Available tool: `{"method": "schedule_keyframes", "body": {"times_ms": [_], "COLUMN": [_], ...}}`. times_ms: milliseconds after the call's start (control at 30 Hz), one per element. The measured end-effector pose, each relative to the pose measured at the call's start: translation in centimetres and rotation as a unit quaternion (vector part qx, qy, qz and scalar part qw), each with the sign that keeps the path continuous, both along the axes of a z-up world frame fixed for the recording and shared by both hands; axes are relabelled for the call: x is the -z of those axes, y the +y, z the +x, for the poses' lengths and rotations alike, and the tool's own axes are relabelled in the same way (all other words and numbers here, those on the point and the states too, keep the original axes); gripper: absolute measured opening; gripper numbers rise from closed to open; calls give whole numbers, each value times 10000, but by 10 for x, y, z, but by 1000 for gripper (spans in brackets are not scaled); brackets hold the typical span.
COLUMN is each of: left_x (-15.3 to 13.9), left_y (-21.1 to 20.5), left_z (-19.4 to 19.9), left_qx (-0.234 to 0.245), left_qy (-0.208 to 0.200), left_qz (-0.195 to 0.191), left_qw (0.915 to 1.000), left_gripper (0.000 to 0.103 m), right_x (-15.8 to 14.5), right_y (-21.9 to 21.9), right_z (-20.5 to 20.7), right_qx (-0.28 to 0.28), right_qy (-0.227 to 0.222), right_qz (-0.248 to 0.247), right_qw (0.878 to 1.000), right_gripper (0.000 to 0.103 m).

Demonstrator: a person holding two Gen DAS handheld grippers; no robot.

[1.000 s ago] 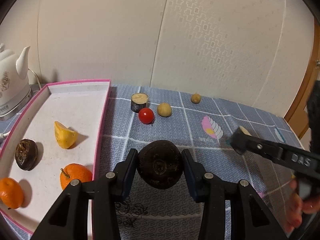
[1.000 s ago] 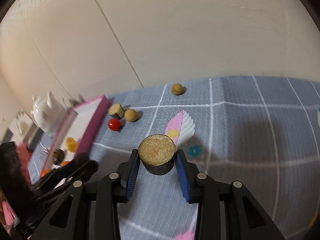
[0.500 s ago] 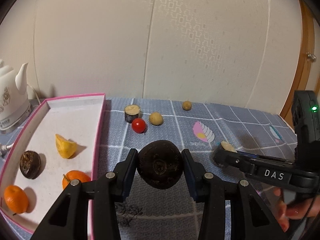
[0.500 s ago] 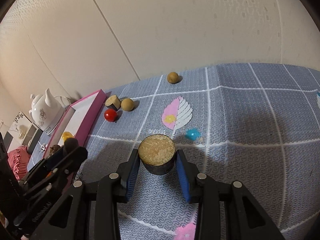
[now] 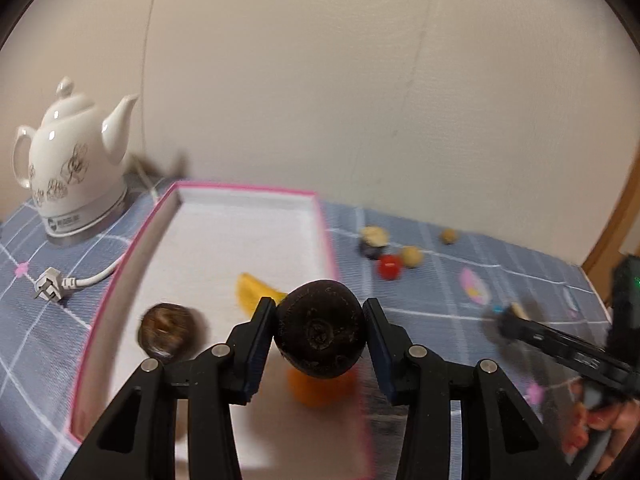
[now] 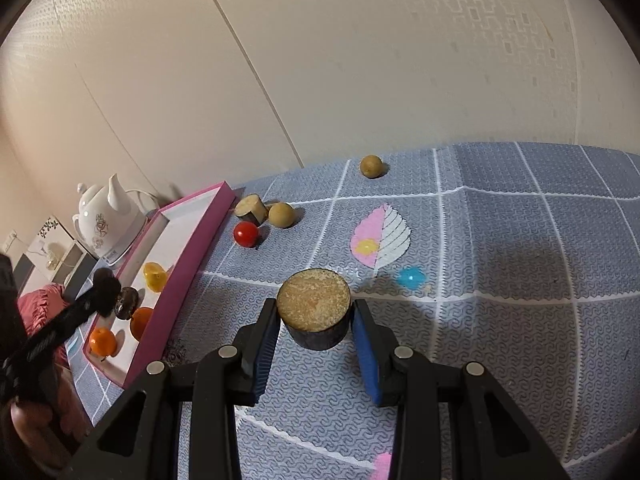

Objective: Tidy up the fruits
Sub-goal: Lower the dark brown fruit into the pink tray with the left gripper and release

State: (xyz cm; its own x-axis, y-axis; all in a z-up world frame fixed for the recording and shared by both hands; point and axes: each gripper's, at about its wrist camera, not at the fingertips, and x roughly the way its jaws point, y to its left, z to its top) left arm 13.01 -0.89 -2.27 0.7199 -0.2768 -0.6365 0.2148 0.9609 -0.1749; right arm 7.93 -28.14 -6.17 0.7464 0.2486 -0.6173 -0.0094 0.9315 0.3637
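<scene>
1. Where the left wrist view looks along its own fingers, the left hand-held gripper (image 5: 320, 336) is clenched on a dark round fruit (image 5: 320, 334), both pads pressing its sides, and holds it above the pink-rimmed tray (image 5: 326, 232).
2. Inside the tray, a second dark fruit (image 5: 166, 330) lies at 9 o'clock from the held one, a yellow wedge (image 5: 252, 294) at 10 o'clock, and an orange fruit (image 5: 320, 390) shows partly at 6 o'clock, directly beneath it.
3. A white teapot (image 5: 72, 168) on its base stands on the counter (image 5: 440, 280) at 10 o'clock beyond the tray, its plug (image 5: 48, 286) lying loose on the blue checked cloth.
4. At 1 o'clock from the held fruit, outside the tray, a red cherry tomato (image 5: 390, 267), a tan ball (image 5: 412, 257) and a cut dark cylinder (image 5: 373, 240) sit close together; a smaller tan ball (image 5: 449, 236) lies apart, farther back.
5. In the right wrist view, the right hand-held gripper (image 6: 314, 320) is grasping a short dark cylinder with a tan cut top (image 6: 314, 306), upright between its pads, over the cloth.
6. From that cylinder, the tray (image 6: 188, 264) lies at 9 to 10 o'clock, holding two orange fruits (image 6: 103, 341) near its front end.
7. A pink-and-white leaf print (image 6: 380, 238) lies at 1 o'clock, with a blue spot (image 6: 411, 277) just below it.
8. The left gripper's tip with its dark fruit appears at the left edge of this view, over the tray.
</scene>
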Motion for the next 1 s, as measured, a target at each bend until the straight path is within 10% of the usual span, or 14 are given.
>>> {"method": "schedule_keyframes", "body": {"times_ms": [567, 1000], "left_x": [42, -7], "left_y": [63, 106], "left_z": [127, 96], "left_qx": [-1210, -981], "left_qy": [1520, 585], "left_qz": [147, -40], "left_qw": [9808, 9935], "left_gripper": [45, 90], "right_x": [3, 7], "right_y": [-1, 10], "right_z": [2, 1], "right_qx": [-18, -161], "right_qy": [73, 69], "right_qz": [71, -16], "right_qw": [9999, 9998], "right_gripper": [37, 37]}}
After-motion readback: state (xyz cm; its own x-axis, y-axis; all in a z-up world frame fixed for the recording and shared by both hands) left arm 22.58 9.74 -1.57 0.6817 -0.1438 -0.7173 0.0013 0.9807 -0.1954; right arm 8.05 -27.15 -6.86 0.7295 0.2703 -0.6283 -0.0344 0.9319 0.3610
